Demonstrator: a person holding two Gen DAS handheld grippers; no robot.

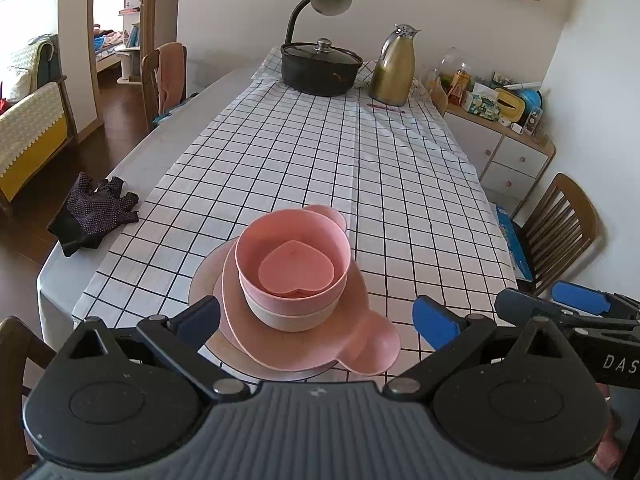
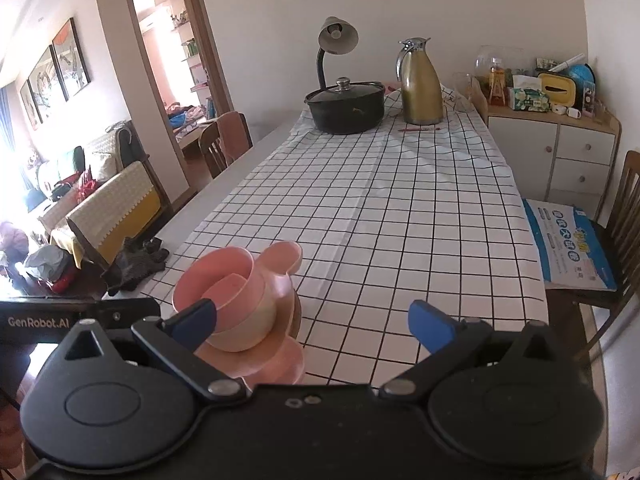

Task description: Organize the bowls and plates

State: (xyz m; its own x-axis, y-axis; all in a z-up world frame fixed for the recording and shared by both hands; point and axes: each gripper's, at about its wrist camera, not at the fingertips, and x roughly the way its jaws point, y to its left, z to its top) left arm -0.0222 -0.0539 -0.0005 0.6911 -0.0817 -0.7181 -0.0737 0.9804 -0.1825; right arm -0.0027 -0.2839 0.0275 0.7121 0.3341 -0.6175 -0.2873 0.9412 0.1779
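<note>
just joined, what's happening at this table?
A person holds a two-finger gripper in each hand over a checked tablecloth. The dishes are already stacked: a pink bowl nested in a cream bowl, on a pink eared plate, on a larger round plate. The left gripper and the right gripper are both open and hold nothing. A lidded pot and a gold jug sit at the far end.

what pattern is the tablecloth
White with a black grid check; the tablecloth shows best in the right wrist view.
</note>
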